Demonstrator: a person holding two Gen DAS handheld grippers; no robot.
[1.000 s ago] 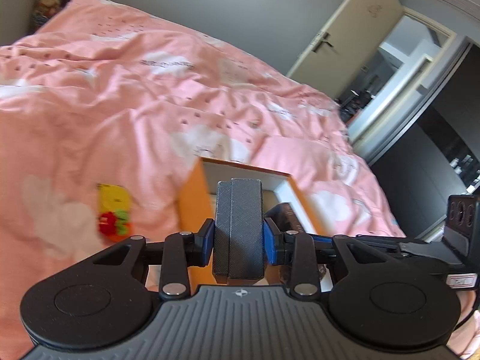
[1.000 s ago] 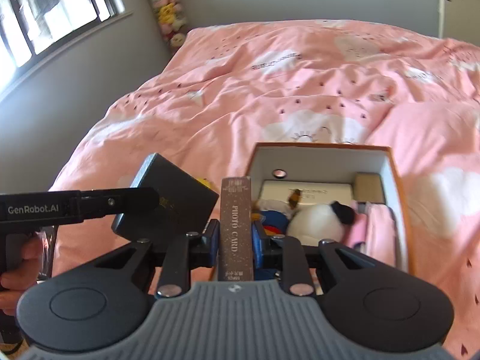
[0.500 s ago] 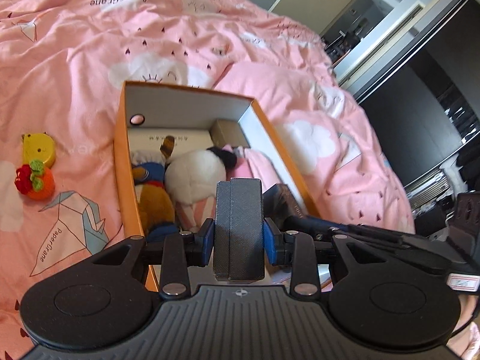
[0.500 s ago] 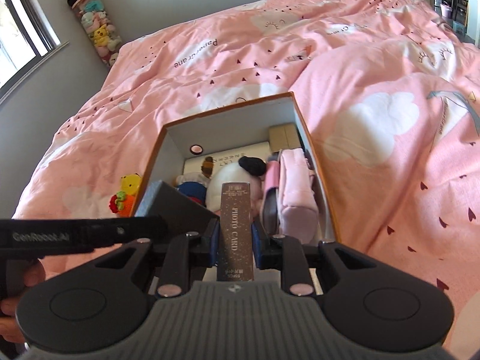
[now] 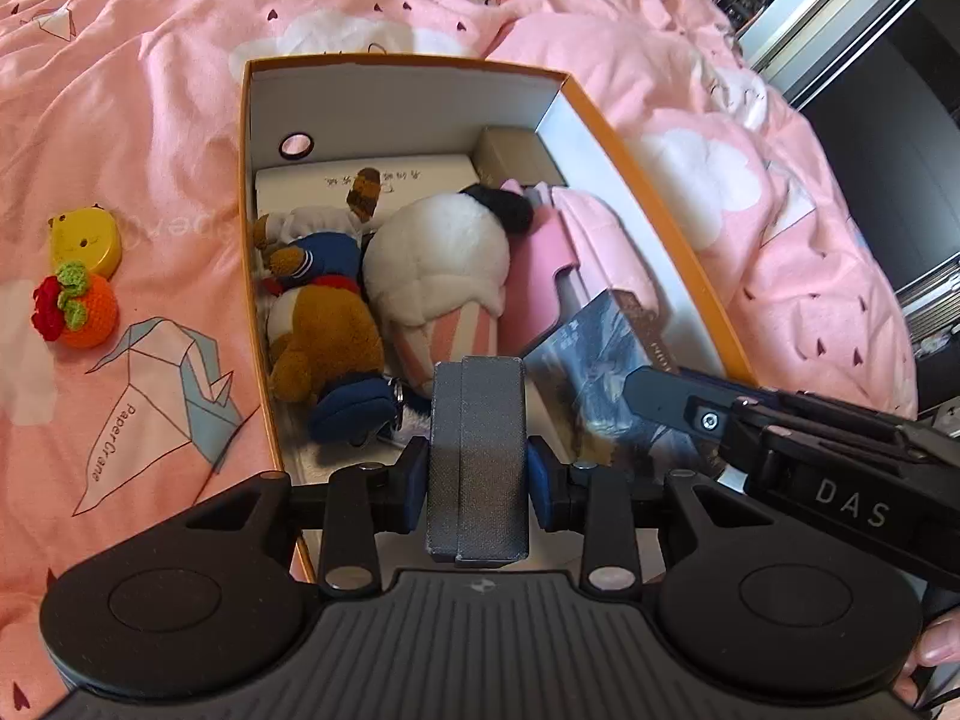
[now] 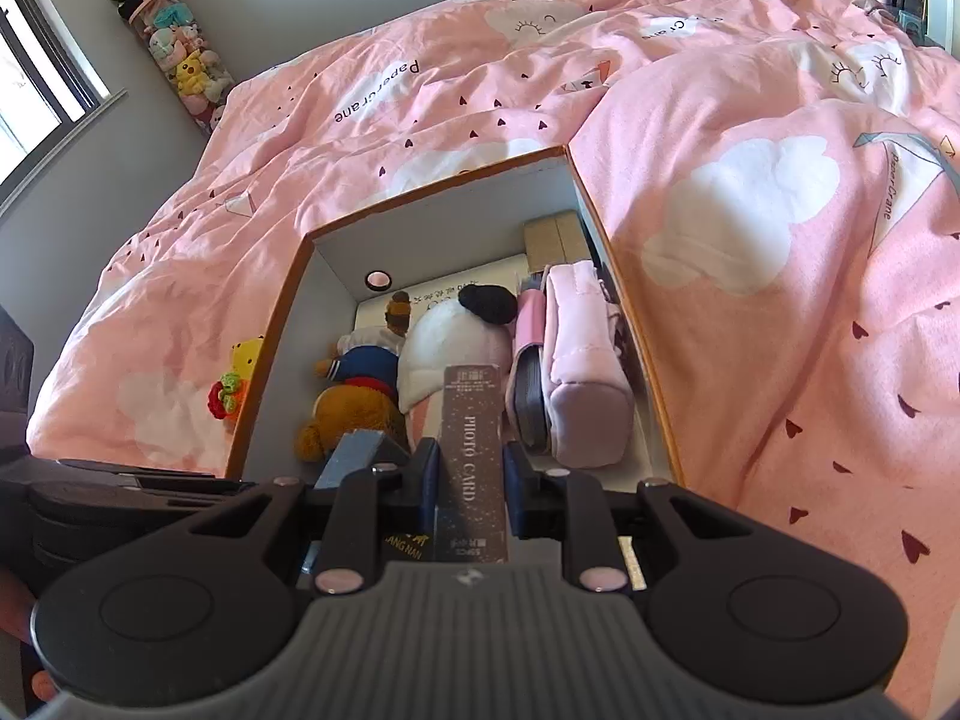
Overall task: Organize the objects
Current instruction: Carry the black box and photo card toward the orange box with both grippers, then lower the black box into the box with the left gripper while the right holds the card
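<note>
The pink bedcover (image 6: pixel 750 300) carries the printed word "PaperCrane" beside origami-bird drawings. The slim dark box (image 6: pixel 471 462) clamped in the right claw (image 6: pixel 471 480) reads "PHOTO CARD" down its spine, with small print at its ends too fine to read; a label reading "LANG NAN" shows just beside it. The right claw's body is marked "DAS" in the left wrist view. The white box (image 5: pixel 360 186) at the far end of the orange storage box (image 5: pixel 420 63) bears writing that cannot be read.

The left claw (image 5: pixel 478 462) grips a grey textured case (image 5: pixel 478 450) upright between its blue pads, over the near end of the orange storage box, above the plush bear (image 5: pixel 324 336) and the white plush (image 5: pixel 438 264). The photo-card box hangs over the same near end, beside a pink pouch (image 6: pixel 585 360). A yellow toy (image 5: pixel 87 240) and a crocheted orange (image 5: pixel 78 309) lie on the bed, outside the box's left wall.
</note>
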